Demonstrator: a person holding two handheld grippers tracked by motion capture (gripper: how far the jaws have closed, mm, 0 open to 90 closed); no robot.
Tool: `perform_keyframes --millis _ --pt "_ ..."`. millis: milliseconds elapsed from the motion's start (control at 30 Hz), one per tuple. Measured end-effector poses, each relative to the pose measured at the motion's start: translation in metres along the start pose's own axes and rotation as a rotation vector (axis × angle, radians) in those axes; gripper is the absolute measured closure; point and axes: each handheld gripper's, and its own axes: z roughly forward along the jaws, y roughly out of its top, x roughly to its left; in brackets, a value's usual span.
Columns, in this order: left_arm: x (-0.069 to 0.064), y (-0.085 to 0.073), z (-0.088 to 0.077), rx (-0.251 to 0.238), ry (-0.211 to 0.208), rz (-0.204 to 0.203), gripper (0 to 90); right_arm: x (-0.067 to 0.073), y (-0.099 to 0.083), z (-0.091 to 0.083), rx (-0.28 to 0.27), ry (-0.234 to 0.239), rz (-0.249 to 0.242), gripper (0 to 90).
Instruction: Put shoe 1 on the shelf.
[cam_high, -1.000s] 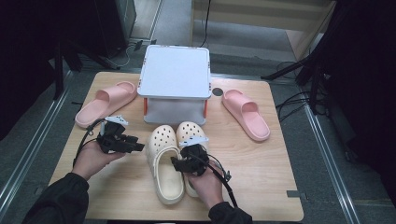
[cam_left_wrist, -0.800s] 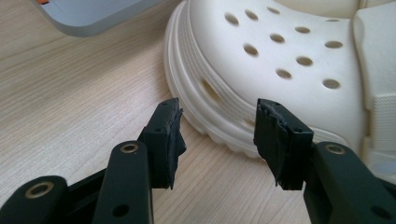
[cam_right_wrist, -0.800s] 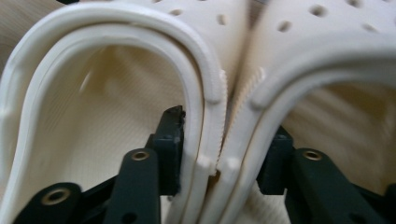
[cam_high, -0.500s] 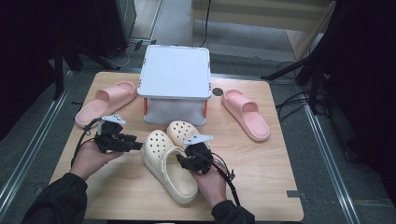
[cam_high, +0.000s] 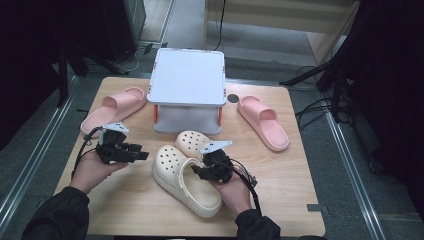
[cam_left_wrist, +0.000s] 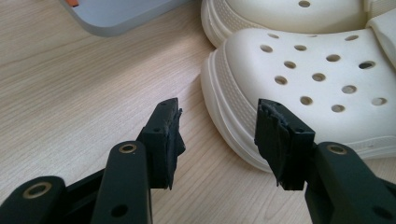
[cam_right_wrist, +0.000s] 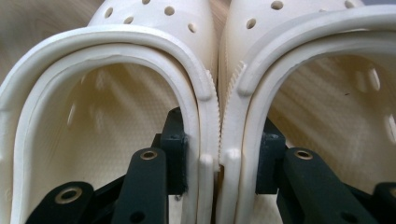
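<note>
Right gripper (cam_right_wrist: 219, 154) jaws just closed inward, one inside each clog, pinching the adjoining side walls of the near cream clog (cam_high: 185, 180) and the far cream clog (cam_high: 192, 142) together; both shoes side by side at the middle of the desk (cam_high: 280, 200), in front of the grey box (cam_high: 189, 77)

Left gripper (cam_left_wrist: 219, 140) jaws apart, gripping nothing, low over bare wood just beside the near clog's toe

No readable writing or brand anywhere

Pink slide (cam_high: 112, 107) near the left edge, another pink slide (cam_high: 263, 122) towards the right; open wood along the front edge
</note>
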Motion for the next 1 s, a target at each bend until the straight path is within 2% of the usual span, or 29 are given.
perform_keyframes --millis 100,367,567,900,1000 --pt "0.002 -0.002 -0.003 -0.015 0.007 -0.019 49.1 -0.001 0.002 -0.001 0.006 0.029 -0.02 65.5" --pt "0.005 -0.009 -0.01 -0.021 0.02 -0.031 49.1 -0.001 0.011 -0.006 0.015 0.097 -0.096 65.6" --pt "0.005 -0.014 -0.012 -0.017 0.03 -0.04 49.1 -0.001 0.017 -0.012 0.014 0.136 -0.112 65.6" --pt "0.007 -0.021 -0.018 -0.021 0.045 -0.06 49.1 0.002 0.034 -0.031 -0.005 0.194 -0.177 65.6" --pt "0.007 -0.021 -0.017 -0.017 0.043 -0.06 49.1 0.0 0.043 -0.037 -0.011 0.233 -0.187 65.6"
